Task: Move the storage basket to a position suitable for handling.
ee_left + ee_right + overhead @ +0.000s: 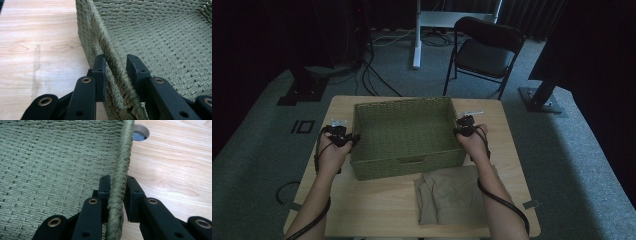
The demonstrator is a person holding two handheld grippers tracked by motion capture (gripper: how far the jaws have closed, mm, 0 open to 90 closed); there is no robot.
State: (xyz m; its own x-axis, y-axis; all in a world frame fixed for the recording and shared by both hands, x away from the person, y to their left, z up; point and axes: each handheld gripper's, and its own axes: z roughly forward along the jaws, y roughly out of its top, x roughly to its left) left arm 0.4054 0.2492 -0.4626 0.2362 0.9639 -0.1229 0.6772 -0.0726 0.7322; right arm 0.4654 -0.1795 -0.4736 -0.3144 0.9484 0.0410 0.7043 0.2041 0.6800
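Observation:
A green woven basket (402, 102) stands empty on the wooden table (377, 205). My left gripper (353, 139) is at the basket's left wall. In the left gripper view its jaws straddle the rim (100, 32), one outside and one inside, with a small gap still showing, so my left gripper (117, 60) is open. My right gripper (458, 131) is at the basket's right wall. In the right gripper view my right gripper (118, 181) is shut on the braided rim (125, 147), both jaws pressed against it.
A folded beige cloth (452, 195) lies on the table in front of the basket, under my right forearm. A round hole (140, 133) in the tabletop sits beyond the right rim. A black folding chair (487, 50) and cables are on the floor behind.

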